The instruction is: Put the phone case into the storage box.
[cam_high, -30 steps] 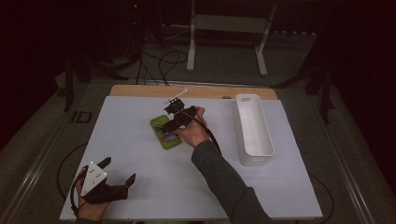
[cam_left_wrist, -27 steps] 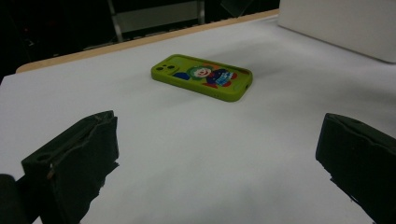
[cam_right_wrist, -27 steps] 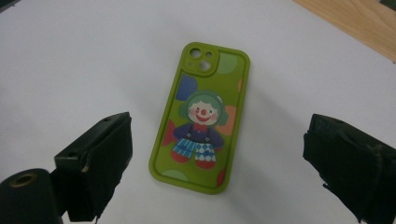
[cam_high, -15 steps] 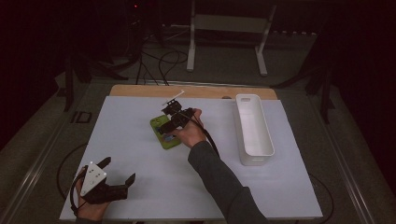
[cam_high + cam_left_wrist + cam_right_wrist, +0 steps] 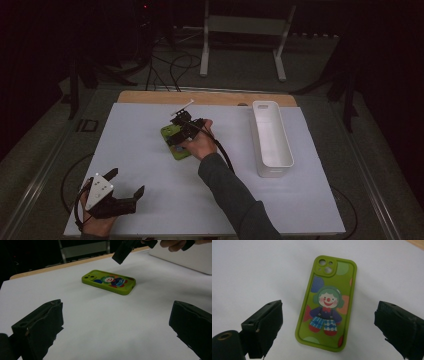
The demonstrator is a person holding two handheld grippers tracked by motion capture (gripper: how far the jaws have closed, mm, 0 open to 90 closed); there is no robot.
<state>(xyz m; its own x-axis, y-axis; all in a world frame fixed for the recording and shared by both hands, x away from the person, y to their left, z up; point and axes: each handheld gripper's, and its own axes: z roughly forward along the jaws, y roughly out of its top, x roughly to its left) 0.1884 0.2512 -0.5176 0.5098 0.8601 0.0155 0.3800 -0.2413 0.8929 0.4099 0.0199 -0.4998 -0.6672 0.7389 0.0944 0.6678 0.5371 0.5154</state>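
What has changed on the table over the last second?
Very little. The right gripper has edged slightly left over the green phone case, jaws open on either side of it, not gripping. The case itself lies flat where it was. The left gripper stays open near the front edge, and the white tray has not moved.

Right gripper (image 5: 176, 129): black body, blocky black jaws with rough-edged pads, and a black cable trailing back along a dark grey long sleeve (image 5: 235, 195). Left gripper (image 5: 127, 187): black frame topped by a pale grey three-cornered plate (image 5: 98, 191) (small dark dots mark its face), with a thin black cable looping beside it; jaws likewise matte black.
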